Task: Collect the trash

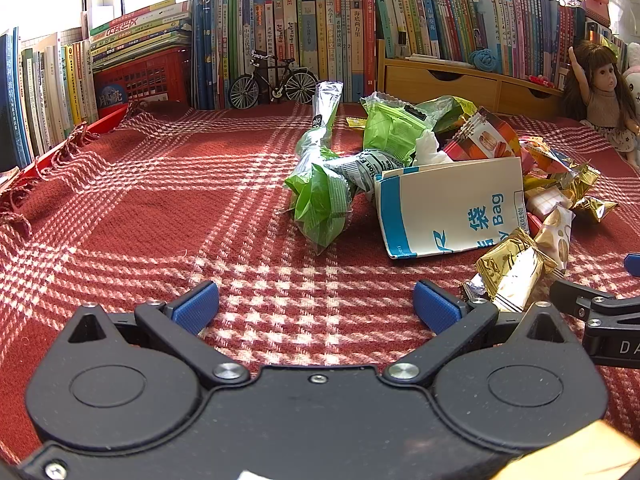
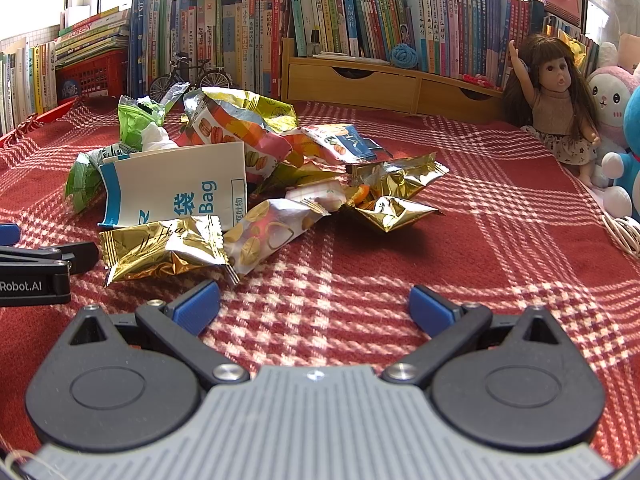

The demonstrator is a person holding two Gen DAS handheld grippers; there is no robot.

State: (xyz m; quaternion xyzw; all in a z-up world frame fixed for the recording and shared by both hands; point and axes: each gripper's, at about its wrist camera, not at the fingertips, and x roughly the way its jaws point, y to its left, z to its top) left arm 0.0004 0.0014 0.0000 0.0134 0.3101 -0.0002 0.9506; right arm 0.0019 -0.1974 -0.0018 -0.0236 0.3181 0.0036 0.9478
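A heap of trash lies on the red plaid cloth [image 1: 160, 208]. In it are a white and blue paper bag [image 1: 452, 208] [image 2: 176, 192], green wrappers [image 1: 320, 196] [image 2: 138, 118], a macaron snack bag [image 2: 232, 132] and gold foil wrappers [image 1: 512, 268] [image 2: 164, 248]. My left gripper [image 1: 316, 306] is open and empty, low over the cloth, short of the heap and to its left. My right gripper [image 2: 314, 306] is also open and empty, with the nearest gold wrapper just ahead of its left finger [image 2: 198, 304]. Each gripper shows at the edge of the other's view.
Rows of books [image 1: 320, 32] line the back and left. A red crate [image 1: 144, 76] and a model bicycle [image 1: 276, 80] stand before them. A wooden drawer unit [image 2: 384, 84], a doll [image 2: 556, 108] and plush toys [image 2: 616, 120] fill the back right. A white cable [image 2: 624, 232] lies at right.
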